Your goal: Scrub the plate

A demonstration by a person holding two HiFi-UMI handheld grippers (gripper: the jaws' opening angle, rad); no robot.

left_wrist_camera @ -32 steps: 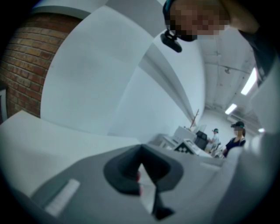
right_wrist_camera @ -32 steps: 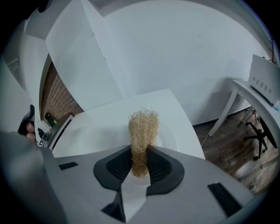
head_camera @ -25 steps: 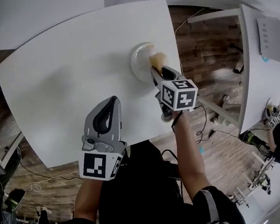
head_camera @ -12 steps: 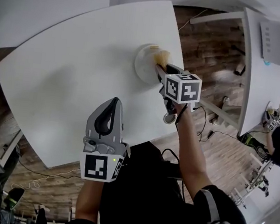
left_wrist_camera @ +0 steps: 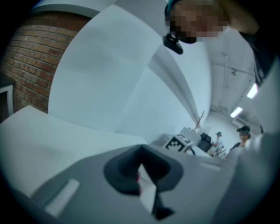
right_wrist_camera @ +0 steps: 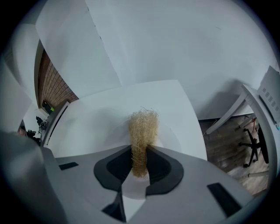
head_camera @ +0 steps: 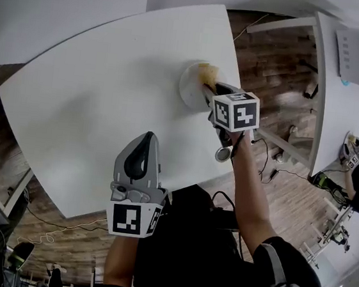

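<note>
The step in hand is the scrubbing itself. The right gripper [head_camera: 207,83] is clamped on the scrubber [head_camera: 206,73], a straw-coloured fibrous wad pinched between its jaws with the loose end sticking out ahead. That end lies over the far part of the plate [head_camera: 187,88] and looks to be pressing on it, though no view settles the contact. The white plate sits flat on the table [head_camera: 93,110], near its right edge, with nothing else on it. The left gripper [head_camera: 144,141] hangs close to the person's body, well apart from the plate, pointing up over the near table edge. Its jaws are together and nothing is between them. Nothing steadies the plate, so it could slide toward the edge under a hard stroke. The next move probably calls for light downward pressure and short strokes drawn back across the plate's middle. The left gripper might come in to brace the rim. By count: one plate, one scrubber, two grippers, and one table bearing the work.
</note>
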